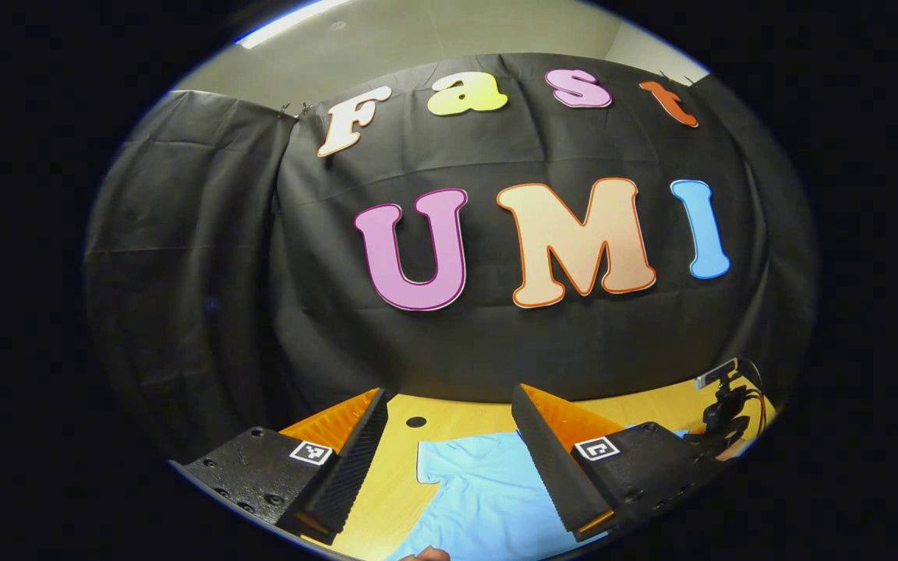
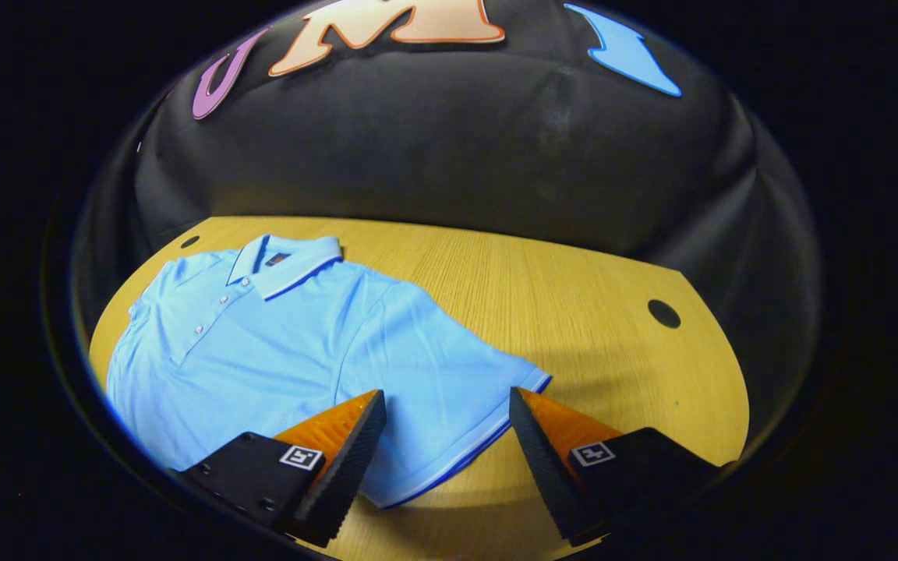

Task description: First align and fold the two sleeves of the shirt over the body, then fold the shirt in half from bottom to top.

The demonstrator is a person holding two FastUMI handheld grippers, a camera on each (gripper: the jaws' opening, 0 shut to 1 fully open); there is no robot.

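Note:
A light blue polo shirt (image 2: pixel 277 351) lies flat and face up on the wooden table (image 2: pixel 558 296), collar toward the far wall. Its right sleeve (image 2: pixel 457 389) spreads outward, with its striped hem between the fingers of my right gripper (image 2: pixel 447 405), which hovers open just above it. In the left gripper view the shirt's other sleeve (image 1: pixel 480 483) lies between the fingers of my left gripper (image 1: pixel 449 401), which is open and held above the table, pointing at the back wall.
A small camera on a black stand (image 1: pixel 722 405) sits at the table's right edge in the left gripper view. Dark round holes (image 2: pixel 663 313) mark the tabletop. A fingertip (image 1: pixel 426 554) shows at the bottom edge. Bare wood lies right of the shirt.

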